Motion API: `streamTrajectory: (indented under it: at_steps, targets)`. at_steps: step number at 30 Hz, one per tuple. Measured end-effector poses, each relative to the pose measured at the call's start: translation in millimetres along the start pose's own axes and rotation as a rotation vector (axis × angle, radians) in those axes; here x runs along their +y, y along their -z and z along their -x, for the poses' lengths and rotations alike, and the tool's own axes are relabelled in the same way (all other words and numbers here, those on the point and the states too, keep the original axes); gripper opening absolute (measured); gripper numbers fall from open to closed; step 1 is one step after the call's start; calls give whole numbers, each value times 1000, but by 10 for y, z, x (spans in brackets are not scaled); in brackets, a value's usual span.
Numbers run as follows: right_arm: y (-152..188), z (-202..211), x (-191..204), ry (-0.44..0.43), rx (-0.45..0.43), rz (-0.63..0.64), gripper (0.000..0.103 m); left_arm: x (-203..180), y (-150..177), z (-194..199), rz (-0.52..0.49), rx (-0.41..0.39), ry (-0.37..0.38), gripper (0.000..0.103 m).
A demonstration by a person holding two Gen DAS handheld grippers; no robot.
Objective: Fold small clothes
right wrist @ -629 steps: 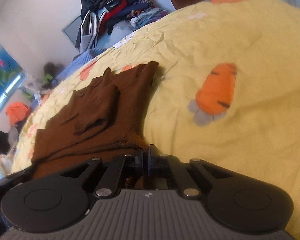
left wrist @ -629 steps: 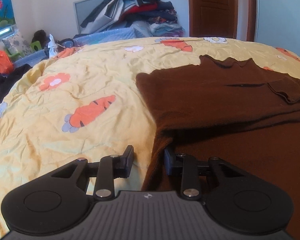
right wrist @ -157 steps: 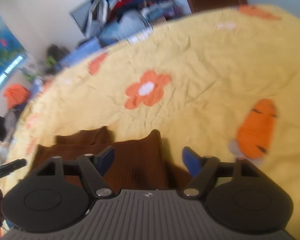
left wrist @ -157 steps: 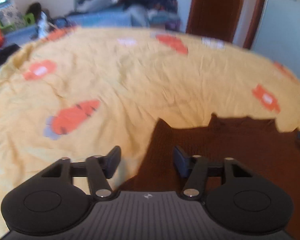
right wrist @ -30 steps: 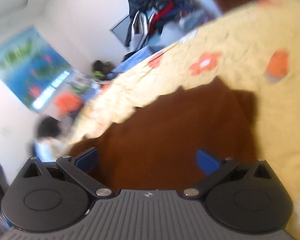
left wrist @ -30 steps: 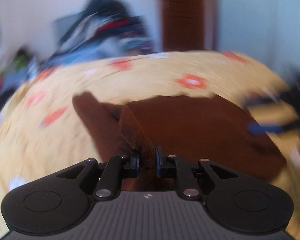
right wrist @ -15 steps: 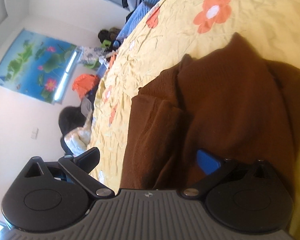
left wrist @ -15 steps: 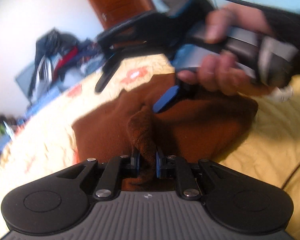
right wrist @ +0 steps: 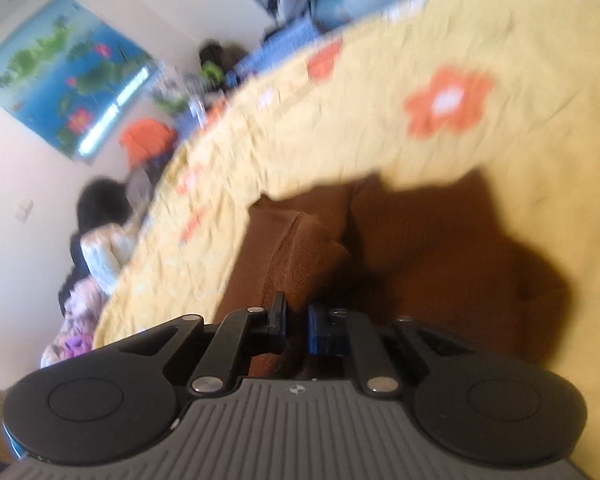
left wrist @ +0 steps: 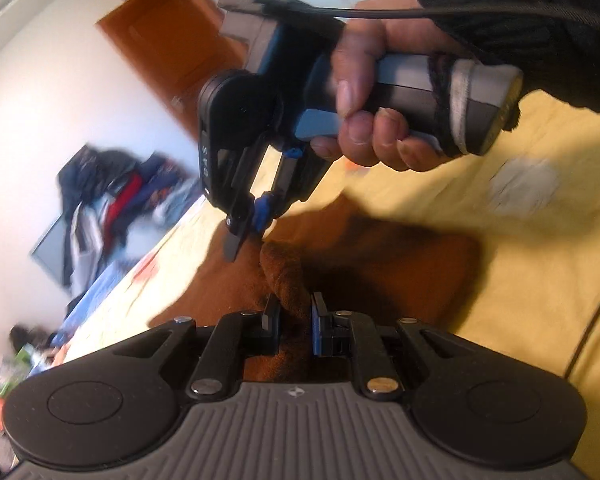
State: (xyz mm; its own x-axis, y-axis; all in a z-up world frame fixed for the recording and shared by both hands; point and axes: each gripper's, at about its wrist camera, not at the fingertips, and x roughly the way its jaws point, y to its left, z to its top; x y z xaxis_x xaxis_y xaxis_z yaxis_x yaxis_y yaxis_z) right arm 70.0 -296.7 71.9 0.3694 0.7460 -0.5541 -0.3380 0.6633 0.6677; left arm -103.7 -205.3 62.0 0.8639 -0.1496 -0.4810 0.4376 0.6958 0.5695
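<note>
A folded brown knit sweater [left wrist: 384, 264] lies on the yellow quilt [left wrist: 540, 248]. My left gripper [left wrist: 294, 318] is shut on a bunched fold of the sweater at its near edge. In the left wrist view the right gripper [left wrist: 248, 226] comes down from above, its tips nearly together at the sweater's far fold. In the right wrist view the right gripper [right wrist: 296, 326] is shut on a raised fold of the brown sweater [right wrist: 440, 256]. Both views are motion blurred.
The quilt [right wrist: 380, 128] has orange flower and carrot prints. A pile of clothes [left wrist: 112, 200] lies past the bed, by a wooden door [left wrist: 168, 40]. A poster [right wrist: 60, 68] hangs on the wall. A person [right wrist: 100, 236] sits beside the bed.
The right gripper, wide open half a second ago, has closed on a fold of the sweater. The left gripper stays shut on its fold. Both views have swung.
</note>
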Motion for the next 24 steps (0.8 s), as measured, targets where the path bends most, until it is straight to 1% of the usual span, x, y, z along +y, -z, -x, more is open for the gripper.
streamTrajectory:
  at_steps: [1, 3, 5, 6, 7, 8, 10, 11, 12, 13, 14, 15, 16, 17, 19, 22, 24]
  targets:
    - [32, 138, -76, 10, -24, -3, 15, -54, -18, -14, -3, -8, 26, 14]
    - [130, 335, -306, 60, -51, -49, 15, -180, -30, -92, 1, -3, 93, 14]
    - [235, 397, -581, 133, -50, -102, 15, -316, -8, -215, 28, 26, 164, 14]
    - [292, 390, -708, 154, -46, -129, 13, -346, 12, -243, 33, 13, 167, 14]
    - [345, 380, -815, 125, -57, -162, 11, -346, 27, -223, 33, -20, 163, 14]
    - [386, 388, -884, 91, -76, -193, 11, -313, 40, -170, 38, -51, 178, 16]
    - [414, 398, -920, 61, -99, -237, 21, -174, 58, -12, 80, -91, 254, 19]
    - [411, 413, -922, 42, -107, -252, 32, -68, 75, 50, 104, -107, 287, 27]
    - [411, 427, -908, 27, -121, -258, 45, 36, 117, 114, 122, -116, 291, 35]
    - [409, 459, -871, 25, -146, -263, 51, 136, 168, 174, 139, -119, 255, 63]
    - [408, 516, -823, 29, -171, -262, 63, 174, 222, 280, 159, -129, 196, 89]
    - [416, 566, -771, 22, -183, -255, 67, 269, 315, 359, 181, -157, 136, 94]
    - [439, 597, -713, 3, -183, -247, 68, 339, 409, 430, 190, -176, 95, 94]
    - [459, 621, -661, -13, -173, -237, 68, 387, 495, 468, 179, -156, 70, 94]
    - [531, 674, -536, -27, -138, -199, 68, 404, 644, 455, 145, -82, 51, 94]
    - [655, 663, -360, -17, -74, -149, 68, 364, 796, 272, 103, 13, -5, 94]
    - [708, 619, -259, 2, -30, -108, 68, 367, 834, 184, 126, 32, -17, 85]
